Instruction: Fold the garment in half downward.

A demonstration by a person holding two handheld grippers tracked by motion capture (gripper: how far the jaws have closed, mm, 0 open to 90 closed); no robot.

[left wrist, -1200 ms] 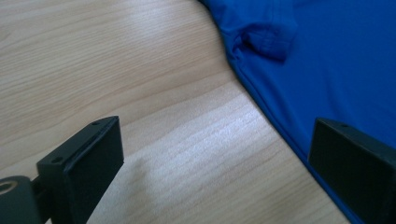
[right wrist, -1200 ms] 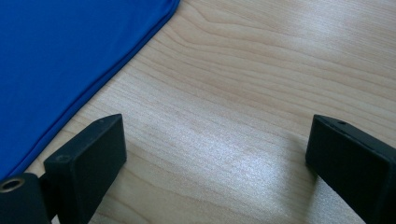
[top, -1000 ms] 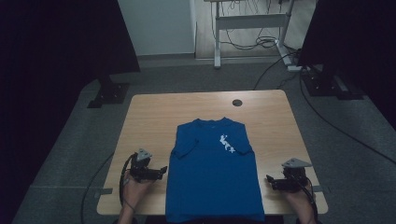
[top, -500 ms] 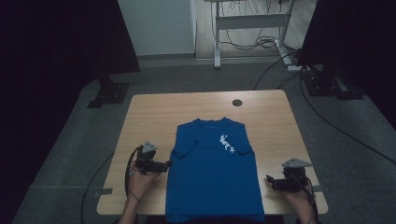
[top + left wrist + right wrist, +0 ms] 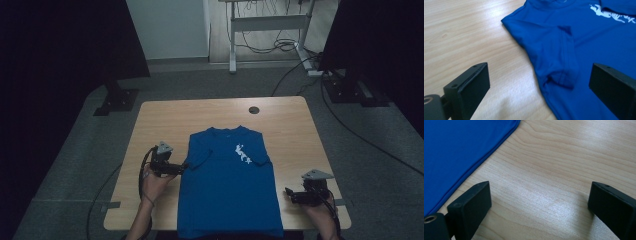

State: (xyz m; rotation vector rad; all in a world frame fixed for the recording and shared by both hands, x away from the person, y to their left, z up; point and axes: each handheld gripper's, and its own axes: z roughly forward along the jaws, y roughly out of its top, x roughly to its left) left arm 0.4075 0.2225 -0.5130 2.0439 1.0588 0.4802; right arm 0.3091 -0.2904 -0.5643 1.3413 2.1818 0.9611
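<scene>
A blue T-shirt (image 5: 229, 185) with a small white print lies flat, neck away from me, on the wooden table (image 5: 295, 132); its hem reaches the near edge. My left gripper (image 5: 182, 167) points right at the shirt's left sleeve, jaws open. In the left gripper view the folded sleeve cuff (image 5: 562, 79) lies just ahead between the open left gripper (image 5: 540, 93). My right gripper (image 5: 290, 194) rests near the table's front right corner, open, a little apart from the shirt's side. The open right gripper (image 5: 539, 211) sits over bare wood, with the shirt edge (image 5: 461, 152) at upper left.
A round cable hole (image 5: 254, 110) sits near the table's far edge. Bare wood borders the shirt on both sides and beyond the collar. Behind the table stand a white desk frame with cables (image 5: 265, 25) and dark stands (image 5: 117, 97) on the floor.
My left gripper has moved forward and right, up to the shirt's left sleeve. The right gripper and the shirt have stayed still.
</scene>
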